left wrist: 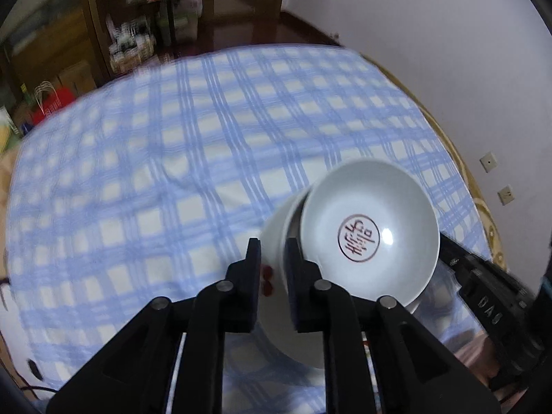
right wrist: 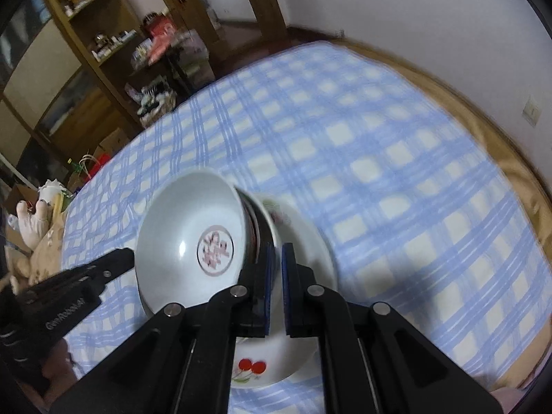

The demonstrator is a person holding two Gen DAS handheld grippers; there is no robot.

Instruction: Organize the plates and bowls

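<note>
A stack of white dishes is held tilted above the blue checked tablecloth [left wrist: 172, 172]. On top is a white bowl [left wrist: 369, 231] with a red round stamp inside; it also shows in the right wrist view [right wrist: 193, 238]. Under it is a white plate [right wrist: 303, 258] with painted cherries. My left gripper [left wrist: 272, 252] is shut on the stack's left rim [left wrist: 276, 238]. My right gripper [right wrist: 276, 252] is shut on the stack's right rim. The left gripper's body [right wrist: 69, 289] shows in the right view, and the right gripper's body [left wrist: 483, 289] shows in the left view.
The round table has a tan edge [right wrist: 510, 158] near a white wall [left wrist: 448, 51]. Wooden shelves [right wrist: 103, 51] with clutter stand behind the table. Bags and a stuffed toy [right wrist: 31, 220] lie on the left.
</note>
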